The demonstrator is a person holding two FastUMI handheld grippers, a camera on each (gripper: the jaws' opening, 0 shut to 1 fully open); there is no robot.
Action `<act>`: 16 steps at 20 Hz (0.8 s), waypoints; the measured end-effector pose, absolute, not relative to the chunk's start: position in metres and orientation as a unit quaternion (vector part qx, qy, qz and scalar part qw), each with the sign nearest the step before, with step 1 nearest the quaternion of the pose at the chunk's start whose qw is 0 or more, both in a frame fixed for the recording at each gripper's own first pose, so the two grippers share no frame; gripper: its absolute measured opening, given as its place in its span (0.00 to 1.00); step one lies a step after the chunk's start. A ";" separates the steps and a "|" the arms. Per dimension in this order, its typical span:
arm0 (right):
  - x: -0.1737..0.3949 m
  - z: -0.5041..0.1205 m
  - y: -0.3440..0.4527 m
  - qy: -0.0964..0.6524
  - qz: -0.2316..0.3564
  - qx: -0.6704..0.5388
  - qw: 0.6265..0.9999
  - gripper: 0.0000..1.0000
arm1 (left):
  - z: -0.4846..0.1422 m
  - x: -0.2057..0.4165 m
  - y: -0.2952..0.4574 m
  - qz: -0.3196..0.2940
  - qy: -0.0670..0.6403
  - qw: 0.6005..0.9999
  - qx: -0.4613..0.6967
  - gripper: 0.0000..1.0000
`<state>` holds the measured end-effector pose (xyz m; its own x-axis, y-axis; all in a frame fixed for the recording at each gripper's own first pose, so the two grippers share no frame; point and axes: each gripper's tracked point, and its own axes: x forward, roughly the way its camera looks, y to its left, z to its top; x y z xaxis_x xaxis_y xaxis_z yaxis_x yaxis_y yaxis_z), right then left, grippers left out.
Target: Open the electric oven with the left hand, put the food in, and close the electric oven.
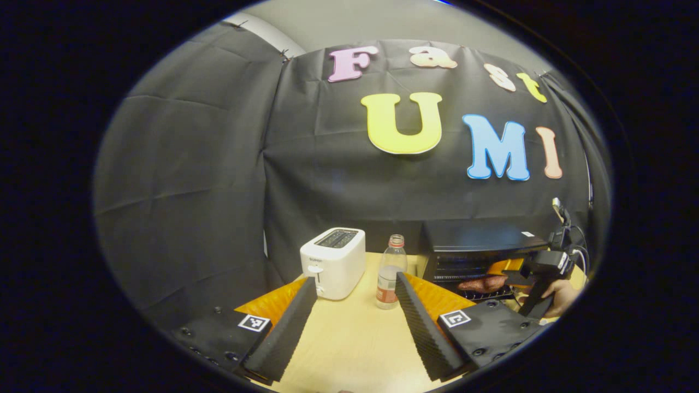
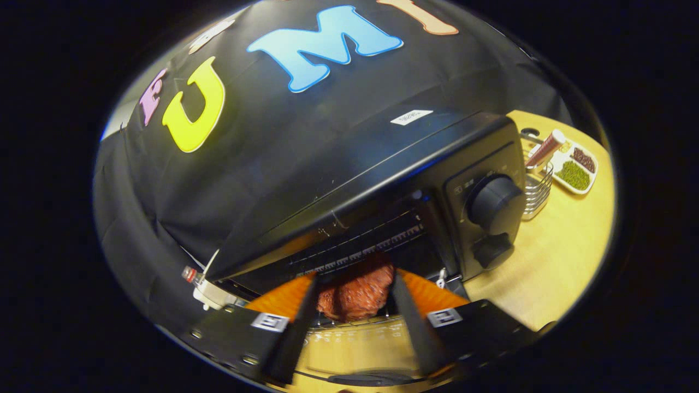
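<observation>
Right hand-held gripper (image 2: 355, 297) pinches the reddish food (image 2: 356, 295) at the open electric oven's (image 2: 382, 180) mouth — left hand-held gripper (image 1: 355, 311) spread wide over bare bench (image 1: 349, 338), toaster (image 1: 333, 262) and bottle (image 1: 390, 271) just ahead.

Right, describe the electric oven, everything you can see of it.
The electric oven is a black, boxy metal-looking countertop unit on the wooden table. Its door is open, baring a wire rack. Two round knobs sit one above the other on its control panel. The right claw holds reddish-brown food at its mouth.
</observation>
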<state>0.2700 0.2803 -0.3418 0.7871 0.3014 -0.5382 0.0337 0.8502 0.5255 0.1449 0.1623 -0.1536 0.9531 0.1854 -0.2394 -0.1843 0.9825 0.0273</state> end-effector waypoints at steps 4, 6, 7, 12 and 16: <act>0.257 -0.325 0.265 0.306 0.080 0.235 0.919 0.98 | -0.150 0.145 0.144 0.073 0.119 0.990 0.004 1.00; 0.243 -0.311 0.257 0.295 0.092 0.213 0.927 0.98 | -0.151 0.148 0.129 0.062 0.118 0.991 -0.001 0.97; 0.237 -0.303 0.252 0.287 0.097 0.199 0.932 0.98 | -0.149 0.148 0.122 0.057 0.115 0.992 -0.004 0.94; 0.200 -0.259 0.224 0.243 0.114 0.148 0.952 0.98 | -0.145 0.147 0.081 0.022 0.104 0.994 0.002 1.00; 0.178 -0.226 0.191 0.199 0.109 0.104 0.968 0.98 | -0.149 0.143 0.048 -0.003 0.110 0.994 -0.001 1.00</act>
<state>0.1783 0.1908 -0.2262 0.8972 0.2521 -0.3625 -0.1694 0.9547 0.2447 0.1432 0.0478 -0.1495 0.9760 -0.0070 -0.2177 0.0064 1.0000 -0.0035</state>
